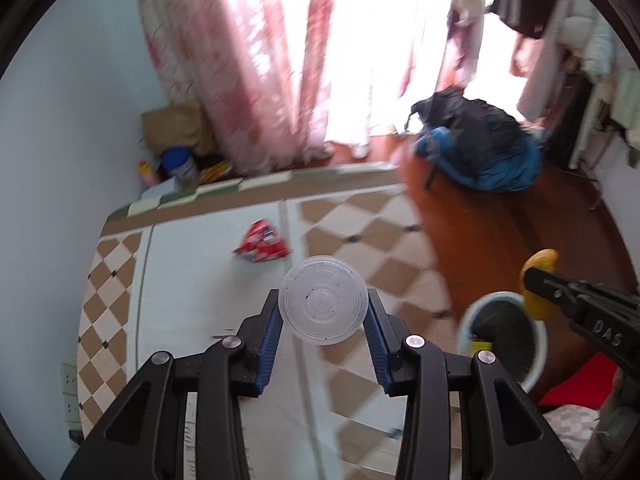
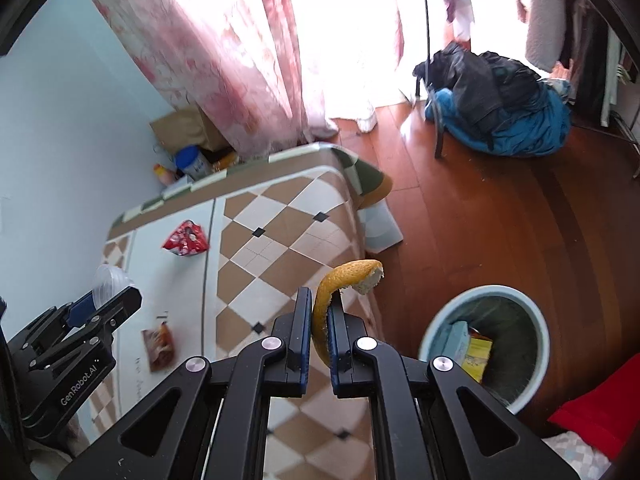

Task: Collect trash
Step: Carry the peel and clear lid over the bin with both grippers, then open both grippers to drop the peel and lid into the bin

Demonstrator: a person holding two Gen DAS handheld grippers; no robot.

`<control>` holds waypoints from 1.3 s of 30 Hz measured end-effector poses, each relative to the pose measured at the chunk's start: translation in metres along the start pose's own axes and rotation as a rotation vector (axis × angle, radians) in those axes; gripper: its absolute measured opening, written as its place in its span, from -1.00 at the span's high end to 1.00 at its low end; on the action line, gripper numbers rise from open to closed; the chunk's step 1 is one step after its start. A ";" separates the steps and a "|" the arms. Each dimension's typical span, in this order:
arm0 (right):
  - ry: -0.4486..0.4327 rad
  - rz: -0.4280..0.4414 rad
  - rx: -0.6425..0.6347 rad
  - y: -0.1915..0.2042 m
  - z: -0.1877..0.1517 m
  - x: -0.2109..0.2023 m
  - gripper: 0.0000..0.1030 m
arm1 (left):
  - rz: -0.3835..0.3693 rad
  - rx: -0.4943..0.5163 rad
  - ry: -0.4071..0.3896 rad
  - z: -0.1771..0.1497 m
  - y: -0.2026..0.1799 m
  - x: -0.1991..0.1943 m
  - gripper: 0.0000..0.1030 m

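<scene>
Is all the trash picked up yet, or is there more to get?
Not yet. The round pale bin already holds a yellow box. The left gripper holds a clear plastic lid; the right gripper pinches a curled orange peel. A red crumpled wrapper and a brown packet lie on the checked table.

I can read "GenRobot.AI" in small white letters on the black side of my left tool (image 2: 106, 300), down in the corner of the right camera's view. On the black side of my right tool (image 1: 534, 276), seen from the left camera, I read "DAS". The words on the red wrapper (image 2: 186, 239) are too blurry to read.
</scene>
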State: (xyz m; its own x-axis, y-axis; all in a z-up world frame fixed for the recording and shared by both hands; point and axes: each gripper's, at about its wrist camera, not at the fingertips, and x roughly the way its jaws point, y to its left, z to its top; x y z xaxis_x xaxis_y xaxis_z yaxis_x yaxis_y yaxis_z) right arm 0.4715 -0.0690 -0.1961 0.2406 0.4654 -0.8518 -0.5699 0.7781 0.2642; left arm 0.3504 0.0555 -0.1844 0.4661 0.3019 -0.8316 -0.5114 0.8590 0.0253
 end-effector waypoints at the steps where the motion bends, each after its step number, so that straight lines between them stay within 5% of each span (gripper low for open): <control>1: -0.012 0.003 0.006 -0.006 -0.003 -0.013 0.85 | -0.020 0.014 -0.016 0.001 -0.012 -0.010 0.30; 8: -0.082 -0.033 0.075 -0.075 -0.031 -0.093 0.85 | -0.164 0.113 -0.061 -0.001 -0.104 -0.049 0.30; 15: -0.035 -0.100 0.185 -0.175 -0.065 -0.107 0.85 | -0.245 0.200 0.008 -0.016 -0.190 -0.022 0.30; 24: 0.113 -0.071 0.316 -0.282 -0.105 -0.046 0.85 | -0.256 0.257 0.182 -0.048 -0.268 0.058 0.30; 35: 0.259 0.054 0.420 -0.335 -0.118 0.048 0.85 | -0.303 0.171 0.445 -0.063 -0.277 0.148 0.28; 37: 0.273 0.076 0.440 -0.340 -0.117 0.061 0.84 | -0.302 0.165 0.463 -0.062 -0.277 0.153 0.21; 39: 0.303 0.101 0.466 -0.344 -0.117 0.073 0.76 | -0.290 0.155 0.466 -0.060 -0.276 0.154 -0.38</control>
State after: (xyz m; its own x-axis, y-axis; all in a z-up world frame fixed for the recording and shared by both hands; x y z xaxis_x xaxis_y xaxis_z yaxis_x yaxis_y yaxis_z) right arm 0.5938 -0.3521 -0.4023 -0.0724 0.4590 -0.8855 -0.1544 0.8719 0.4647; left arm 0.5197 -0.1595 -0.3523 0.1857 -0.1389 -0.9727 -0.2816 0.9409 -0.1881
